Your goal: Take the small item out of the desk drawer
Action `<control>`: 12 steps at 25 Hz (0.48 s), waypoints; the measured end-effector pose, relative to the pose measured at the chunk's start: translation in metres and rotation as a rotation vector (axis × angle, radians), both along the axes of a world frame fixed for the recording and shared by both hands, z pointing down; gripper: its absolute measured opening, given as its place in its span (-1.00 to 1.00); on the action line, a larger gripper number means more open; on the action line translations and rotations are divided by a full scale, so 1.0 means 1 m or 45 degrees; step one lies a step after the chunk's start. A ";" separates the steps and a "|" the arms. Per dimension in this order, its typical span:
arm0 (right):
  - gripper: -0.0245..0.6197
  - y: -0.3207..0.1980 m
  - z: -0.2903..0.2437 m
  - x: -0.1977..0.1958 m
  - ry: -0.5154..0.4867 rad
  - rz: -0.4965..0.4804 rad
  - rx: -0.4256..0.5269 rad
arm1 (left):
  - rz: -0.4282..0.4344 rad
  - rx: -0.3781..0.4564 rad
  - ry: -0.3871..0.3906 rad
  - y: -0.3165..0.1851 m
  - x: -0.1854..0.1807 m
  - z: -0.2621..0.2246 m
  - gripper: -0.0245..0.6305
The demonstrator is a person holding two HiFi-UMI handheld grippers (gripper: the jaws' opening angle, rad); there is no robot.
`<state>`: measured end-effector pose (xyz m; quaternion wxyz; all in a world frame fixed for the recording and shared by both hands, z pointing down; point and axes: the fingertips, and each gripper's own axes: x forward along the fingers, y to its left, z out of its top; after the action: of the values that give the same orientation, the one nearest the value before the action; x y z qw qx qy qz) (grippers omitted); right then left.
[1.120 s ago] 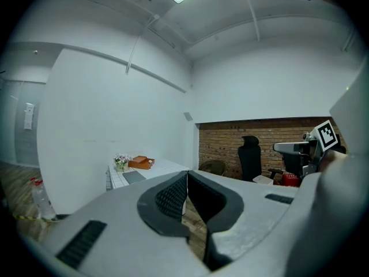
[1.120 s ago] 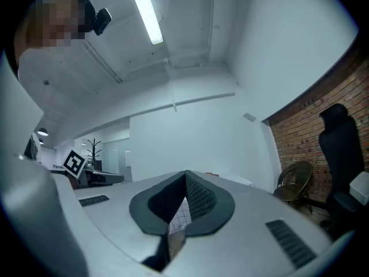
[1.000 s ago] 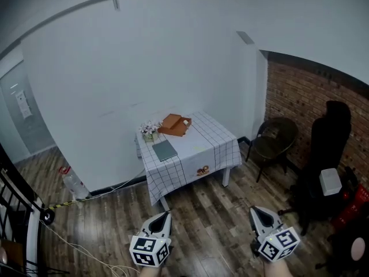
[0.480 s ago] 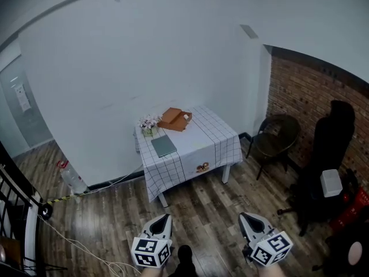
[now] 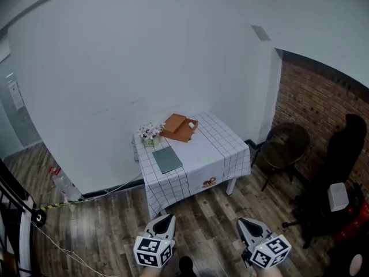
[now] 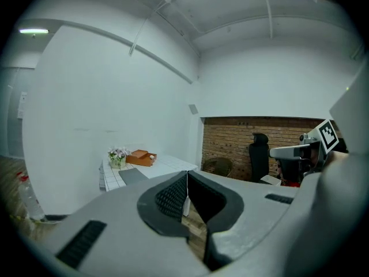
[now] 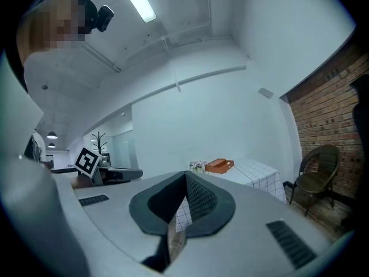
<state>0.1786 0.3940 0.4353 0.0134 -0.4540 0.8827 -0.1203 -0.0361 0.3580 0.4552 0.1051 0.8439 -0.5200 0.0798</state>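
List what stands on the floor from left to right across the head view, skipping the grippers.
plastic bottle → table with the checked cloth → round wicker chair → black office chair

Grey left claw (image 5: 165, 217) and right claw (image 5: 244, 221) carry black-and-white marker cubes (image 5: 153, 251).

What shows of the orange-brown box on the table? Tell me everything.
The orange-brown box looks wooden, low and flat. It sits at the far end of the checked-cloth table, close to the white wall and just right of a small pot of flowers. Its upper part is lighter orange. A darker tray-like part sticks out to the right, and a small white item lies there. Finer detail is too small to tell.
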 end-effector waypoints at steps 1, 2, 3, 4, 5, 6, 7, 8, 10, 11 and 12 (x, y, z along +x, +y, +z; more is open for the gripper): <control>-0.94 -0.018 0.002 -0.009 0.005 0.000 -0.006 | 0.004 0.002 0.002 -0.017 -0.007 0.000 -0.89; -0.94 -0.036 0.003 -0.018 0.008 0.006 -0.010 | 0.010 -0.001 0.004 -0.034 -0.014 0.001 -0.89; -0.94 -0.054 0.004 -0.026 0.009 0.015 -0.013 | 0.017 -0.008 0.006 -0.051 -0.021 0.003 -0.89; -0.94 -0.071 0.003 -0.034 0.009 0.026 -0.017 | 0.027 -0.018 0.008 -0.067 -0.027 0.005 -0.89; -0.94 -0.087 0.003 -0.041 0.010 0.035 -0.023 | 0.041 -0.029 0.010 -0.083 -0.033 0.007 -0.89; -0.94 -0.102 0.004 -0.048 0.010 0.042 -0.031 | 0.057 -0.039 0.011 -0.098 -0.038 0.008 -0.89; -0.94 -0.115 0.005 -0.054 0.010 0.046 -0.040 | 0.075 -0.047 0.010 -0.111 -0.041 0.010 -0.89; -0.94 -0.126 0.006 -0.060 0.010 0.049 -0.051 | 0.093 -0.054 0.008 -0.123 -0.045 0.011 -0.89; -0.94 -0.144 0.011 -0.071 0.009 0.055 -0.078 | 0.127 -0.066 0.001 -0.142 -0.050 0.012 -0.89; -0.94 -0.152 0.013 -0.075 0.007 0.059 -0.091 | 0.142 -0.069 -0.002 -0.152 -0.053 0.013 -0.89; -0.94 -0.159 0.016 -0.080 0.005 0.062 -0.102 | 0.152 -0.073 -0.003 -0.160 -0.055 0.013 -0.89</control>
<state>0.0989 0.2352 0.4512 -0.0035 -0.4759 0.8659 -0.1541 -0.0911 0.1977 0.4683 0.1235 0.8700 -0.4663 0.1019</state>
